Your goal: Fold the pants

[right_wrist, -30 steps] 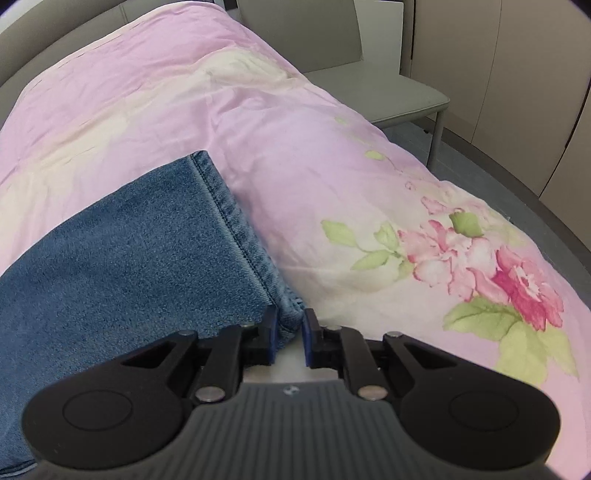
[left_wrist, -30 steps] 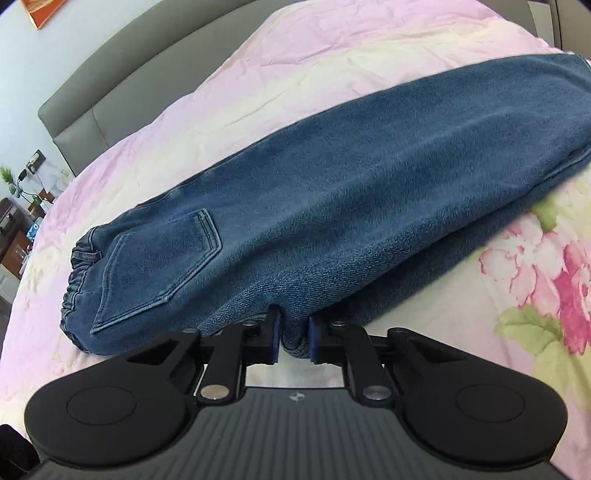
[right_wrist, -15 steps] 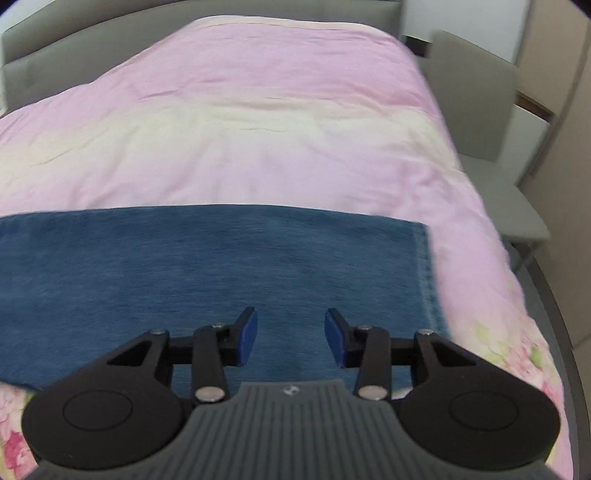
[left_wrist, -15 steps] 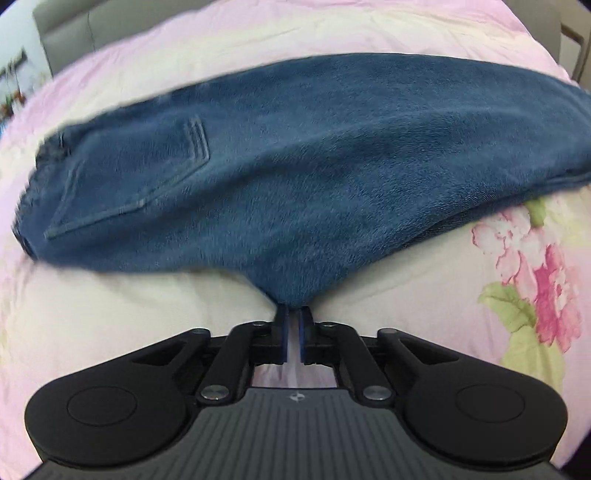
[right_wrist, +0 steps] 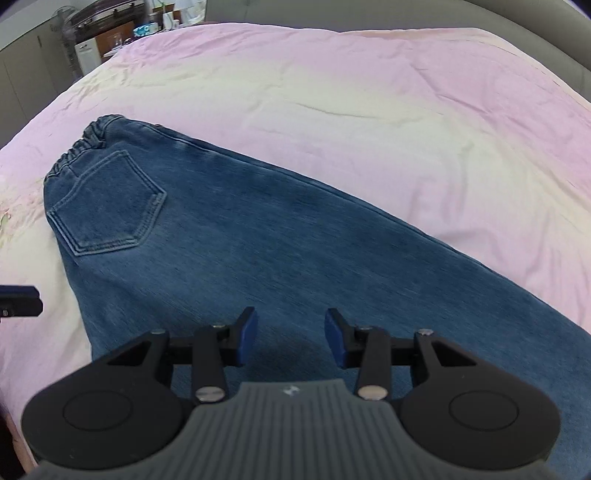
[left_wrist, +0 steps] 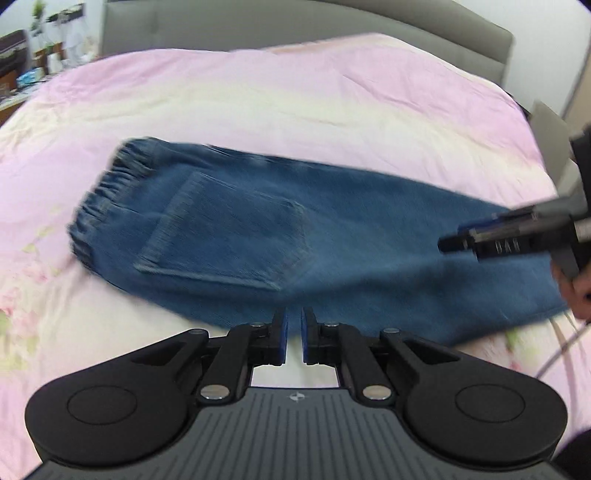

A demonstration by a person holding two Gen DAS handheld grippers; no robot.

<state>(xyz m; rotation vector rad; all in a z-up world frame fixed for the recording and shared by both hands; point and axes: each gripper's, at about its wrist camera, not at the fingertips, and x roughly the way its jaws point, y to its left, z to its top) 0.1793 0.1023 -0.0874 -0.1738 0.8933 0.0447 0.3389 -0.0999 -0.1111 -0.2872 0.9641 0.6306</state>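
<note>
So the blue denim pants (right_wrist: pixel 280 243) are lying flat on the pink floral bedspread (right_wrist: pixel 369 96), already doubled over lengthwise so one leg sits on top of the other. The elastic waistband (right_wrist: pixel 79 147) is at the far left, a back pocket (right_wrist: pixel 107 206) faces up just beside it, and the legs run off toward the near right. In the left wrist view it's all a bit motion-blurred, but we get the same layout there: pants (left_wrist: pixel 332 236) across the middle of the bedspread (left_wrist: pixel 295 96), waist to the left. Our left gripper (left_wrist: pixel 293 336) sits right at the near edge of the denim, its blue pads nearly together with only a thin slit between them; there's light bedspread showing in that slit, so we can't tell if it has any fabric pinched. Our right gripper (right_wrist: pixel 290 336) hangs over the leg part with its jaws spread wide, nothing between them, denim just underneath. We also catch it from the side in the left view (left_wrist: pixel 448 242), over the right end of the legs. Grey headboard (left_wrist: pixel 295 22) at the far side of the bed.
</note>
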